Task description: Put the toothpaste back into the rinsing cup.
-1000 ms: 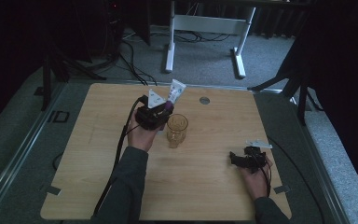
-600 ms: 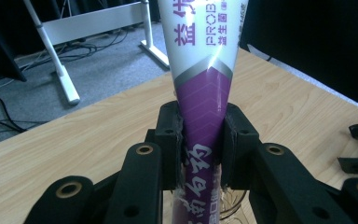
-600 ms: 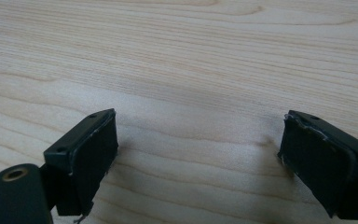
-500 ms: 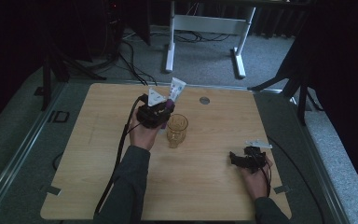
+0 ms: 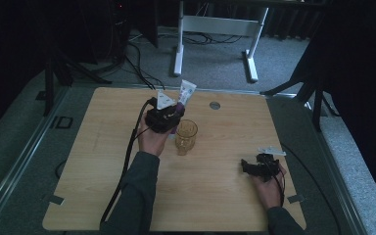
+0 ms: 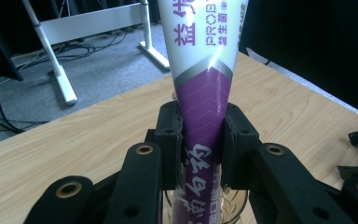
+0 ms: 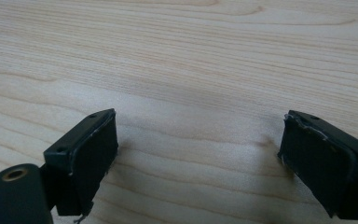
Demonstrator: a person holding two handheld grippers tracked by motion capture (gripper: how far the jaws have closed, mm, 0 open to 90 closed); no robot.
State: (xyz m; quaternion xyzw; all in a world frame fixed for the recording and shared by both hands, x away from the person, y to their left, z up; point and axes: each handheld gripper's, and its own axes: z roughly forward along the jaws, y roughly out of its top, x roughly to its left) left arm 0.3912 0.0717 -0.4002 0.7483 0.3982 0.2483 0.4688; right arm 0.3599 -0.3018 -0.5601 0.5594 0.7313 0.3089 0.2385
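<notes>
A person is sitting at a pale wooden table [image 5: 103, 161] with fine straight grain and rounded corners, holding a black two-jaw gripper in each hand. The left gripper [image 6: 200, 140] is clamping its flat black pads tight on a soft plastic tube [image 6: 200, 93], purple on the lower part and white above, with a silver band between the colours and printed lettering. The tube is standing nearly upright, its flat white end pointing up, and its lower end is hanging just above a glass [image 5: 186, 136]. The glass is amber, ribbed and see-through, standing upright near the middle of the table, just beside the left hand [image 5: 149, 139]. Well apart from the glass, toward the table's near right corner, the right gripper [image 7: 198, 154] is resting low over bare wood, its jaws spread wide and gripping nothing.
</notes>
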